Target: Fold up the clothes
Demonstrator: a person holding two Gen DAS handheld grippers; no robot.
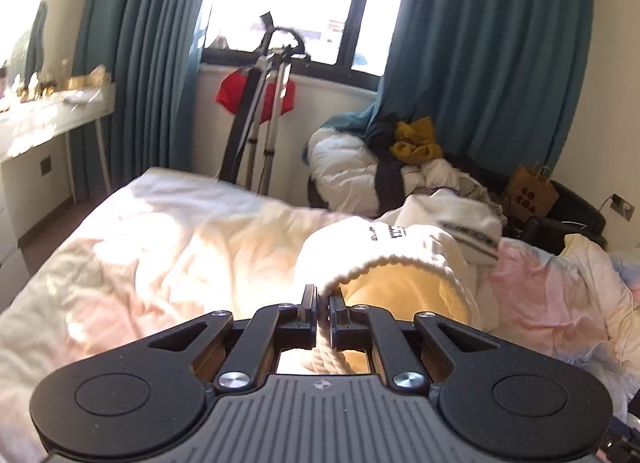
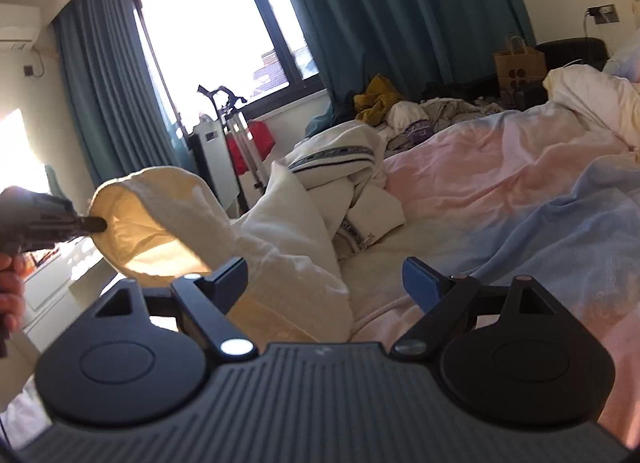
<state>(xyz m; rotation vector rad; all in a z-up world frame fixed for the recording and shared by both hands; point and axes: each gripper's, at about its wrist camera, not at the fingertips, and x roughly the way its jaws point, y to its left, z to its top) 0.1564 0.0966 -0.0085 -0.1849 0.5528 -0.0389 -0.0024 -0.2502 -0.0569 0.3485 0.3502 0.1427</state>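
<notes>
A cream white garment (image 1: 400, 251) with dark striped bands lies crumpled on the bed (image 1: 160, 231). My left gripper (image 1: 323, 303) is shut on its ribbed hem and holds that edge lifted, so the opening gapes. In the right wrist view the same garment (image 2: 280, 231) hangs from the left gripper (image 2: 94, 225) at the far left, lifted above the bed (image 2: 500, 191). My right gripper (image 2: 326, 275) is open and empty, just above the garment's lower folds, its left finger close to the cloth.
A pile of other clothes and a white duvet (image 1: 360, 159) sits beyond the bed under the teal curtains. A metal stand (image 1: 260, 103) with a red cloth stands by the window. A white desk (image 1: 48, 119) is at the left. A paper bag (image 1: 532, 191) is at the right.
</notes>
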